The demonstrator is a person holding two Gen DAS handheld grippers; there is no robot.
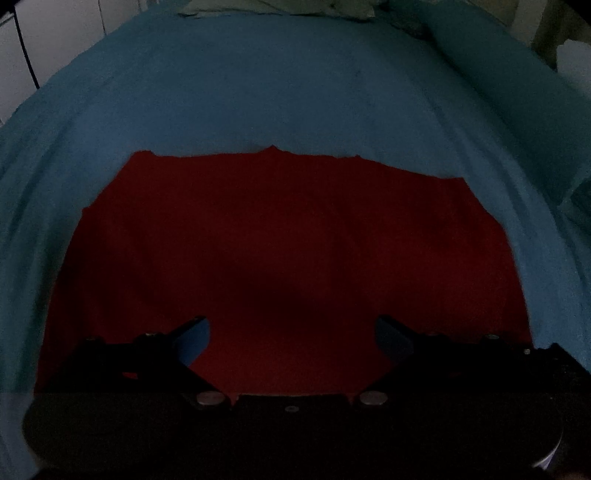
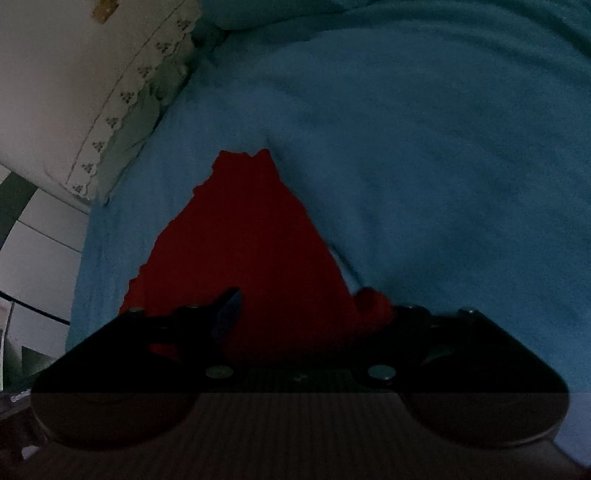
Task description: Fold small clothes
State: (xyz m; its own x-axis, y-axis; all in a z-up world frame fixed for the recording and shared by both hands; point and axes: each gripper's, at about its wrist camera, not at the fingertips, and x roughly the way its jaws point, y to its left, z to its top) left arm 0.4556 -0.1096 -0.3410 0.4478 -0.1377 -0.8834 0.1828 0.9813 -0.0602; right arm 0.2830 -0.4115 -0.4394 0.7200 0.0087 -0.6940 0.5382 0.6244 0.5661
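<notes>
A small red garment lies flat on a blue bedsheet. My left gripper hovers open over the garment's near part, its fingers wide apart with red cloth showing between them. In the right wrist view the red garment runs away from me as a tapering shape. My right gripper is open at the garment's near end. Its left finger shows over the cloth. Its right finger is hidden behind a raised red fold.
A white pillow with embroidered trim lies at the upper left of the right wrist view. A pale green cloth lies at the far end of the bed. The bed edge and white tiles show at left.
</notes>
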